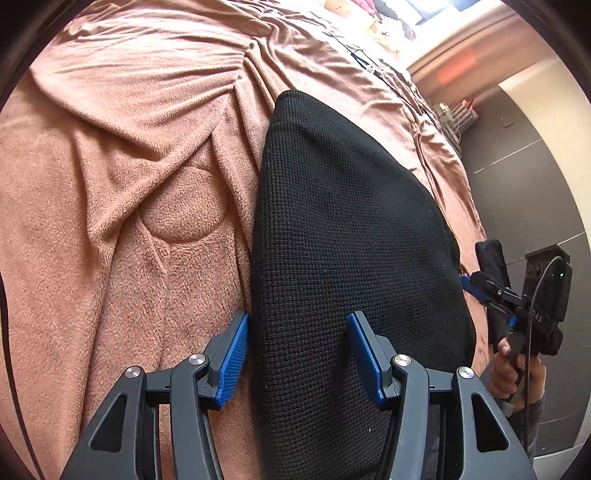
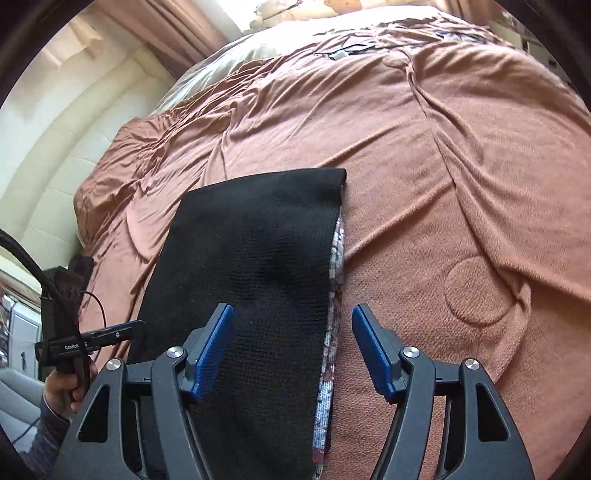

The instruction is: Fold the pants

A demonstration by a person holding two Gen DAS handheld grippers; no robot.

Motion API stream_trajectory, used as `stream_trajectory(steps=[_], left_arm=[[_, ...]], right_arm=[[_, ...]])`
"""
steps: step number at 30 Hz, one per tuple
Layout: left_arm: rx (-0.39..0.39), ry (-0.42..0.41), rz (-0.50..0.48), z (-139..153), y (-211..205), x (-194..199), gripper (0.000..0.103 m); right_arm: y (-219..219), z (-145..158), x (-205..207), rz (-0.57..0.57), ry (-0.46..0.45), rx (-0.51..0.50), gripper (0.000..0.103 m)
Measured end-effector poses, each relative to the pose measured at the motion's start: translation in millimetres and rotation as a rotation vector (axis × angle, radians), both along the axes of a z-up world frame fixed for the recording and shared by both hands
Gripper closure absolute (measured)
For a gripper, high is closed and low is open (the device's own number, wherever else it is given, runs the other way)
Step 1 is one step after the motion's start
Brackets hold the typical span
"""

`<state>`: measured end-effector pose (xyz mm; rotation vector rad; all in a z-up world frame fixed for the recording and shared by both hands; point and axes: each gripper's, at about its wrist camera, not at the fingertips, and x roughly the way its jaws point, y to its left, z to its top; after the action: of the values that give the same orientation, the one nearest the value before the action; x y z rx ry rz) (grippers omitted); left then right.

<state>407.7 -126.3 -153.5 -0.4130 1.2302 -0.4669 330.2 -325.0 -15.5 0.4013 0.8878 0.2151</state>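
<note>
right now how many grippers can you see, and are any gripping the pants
2. The left gripper has open jaws over the near end of the black pants; the right gripper has open jaws over their patterned edge. Neither grips.

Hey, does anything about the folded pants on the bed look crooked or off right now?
Slightly. The black pants lie flat on the pink blanket, but a patterned layer peeks out along one long edge, so the layers aren't lined up.

You are in a bedroom of a home. A wide bed [image 2: 424, 155] fills both views, spread with a rumpled terracotta fleece blanket [image 1: 122, 177]. Soft toys [image 1: 338, 5] sit at the bed's far edge under a bright window [image 1: 432, 7], with a padded cream wall panel [image 2: 55, 173] along one side.
</note>
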Motion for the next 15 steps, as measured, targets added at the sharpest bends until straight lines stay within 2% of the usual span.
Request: stream_trajectory(steps=[5, 9, 13, 15], left_arm=[[-0.015, 0.002, 0.009, -1, 0, 6, 0.052], [-0.041, 0.010, 0.021, -4, 0, 15, 0.054], [-0.054, 0.012, 0.034, -6, 1, 23, 0.054], [-0.052, 0.009, 0.040, -6, 1, 27, 0.058]], right_arm=[[-25, -36, 12, 0.024, 0.088, 0.205, 0.038], [-37, -51, 20, 0.057, 0.095, 0.325, 0.038], [-43, -53, 27, 0.070, 0.093, 0.321, 0.038], [-45, -50, 31, 0.071, 0.090, 0.293, 0.038]])
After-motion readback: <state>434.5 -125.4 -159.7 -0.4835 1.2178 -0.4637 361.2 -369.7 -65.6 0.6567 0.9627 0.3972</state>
